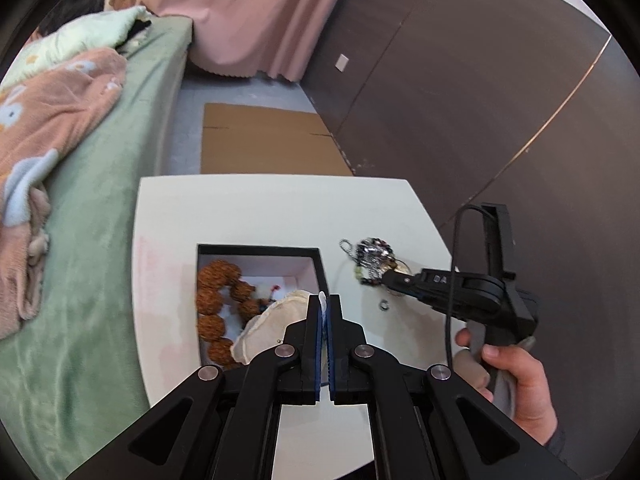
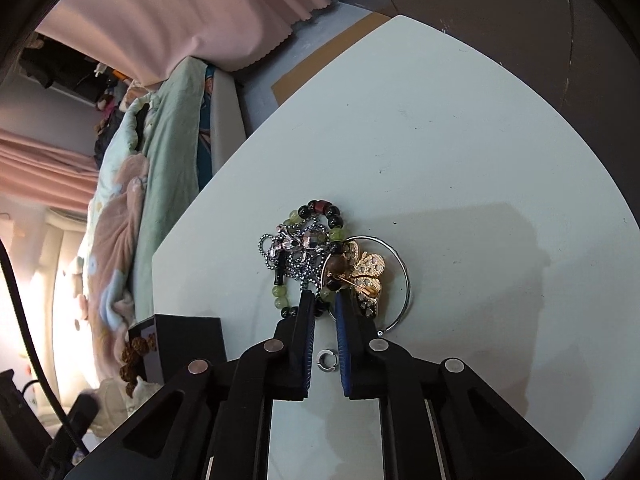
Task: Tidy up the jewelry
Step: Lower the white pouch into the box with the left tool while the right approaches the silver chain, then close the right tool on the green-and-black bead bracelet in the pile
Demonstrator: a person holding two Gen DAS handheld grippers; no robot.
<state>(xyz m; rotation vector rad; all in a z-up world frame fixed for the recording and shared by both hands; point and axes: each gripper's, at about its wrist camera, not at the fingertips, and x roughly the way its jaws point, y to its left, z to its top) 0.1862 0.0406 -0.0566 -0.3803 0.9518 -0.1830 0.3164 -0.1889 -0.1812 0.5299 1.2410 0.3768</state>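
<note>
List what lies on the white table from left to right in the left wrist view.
Black box holding brown bead bracelet → left gripper shut on something white → small metal ring → right gripper at the jewelry pile

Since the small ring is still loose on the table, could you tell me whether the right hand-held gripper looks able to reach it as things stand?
Probably yes: the small open ring lies bare on the white table under the right hand-held gripper, whose tips are in the jewelry pile; it would need to back off first.
</note>
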